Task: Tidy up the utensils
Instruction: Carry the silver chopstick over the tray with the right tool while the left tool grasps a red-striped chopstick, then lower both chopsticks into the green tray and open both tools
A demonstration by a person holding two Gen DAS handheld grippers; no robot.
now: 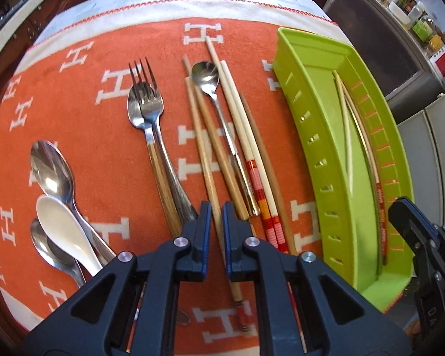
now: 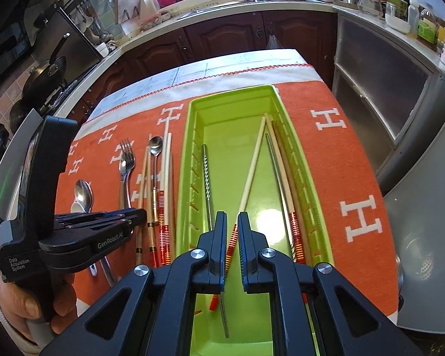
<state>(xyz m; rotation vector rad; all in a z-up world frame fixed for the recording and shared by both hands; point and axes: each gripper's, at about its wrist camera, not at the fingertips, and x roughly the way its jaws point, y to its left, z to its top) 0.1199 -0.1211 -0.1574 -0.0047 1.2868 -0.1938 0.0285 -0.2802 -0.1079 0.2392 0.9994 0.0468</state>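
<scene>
My left gripper (image 1: 217, 207) is shut on a wooden chopstick (image 1: 203, 154) lying among several chopsticks and a small spoon (image 1: 206, 75) on the orange cloth (image 1: 98, 154). A fork (image 1: 147, 95) over a spoon lies to their left, and a white spoon (image 1: 65, 231) with metal spoons lies further left. My right gripper (image 2: 232, 218) hovers over the green tray (image 2: 314, 207). Its jaws stand slightly apart around a cream chopstick with red bands (image 2: 250, 172), which rests in the tray. The tray also holds more chopsticks (image 2: 284, 172) and a metal straw (image 2: 207, 175).
The green tray (image 1: 314, 124) sits at the cloth's right side. Kitchen counters (image 2: 222, 9) and cabinets (image 2: 379, 101) surround the table. The left gripper's body (image 2: 59, 231) and a hand show at the left of the right wrist view.
</scene>
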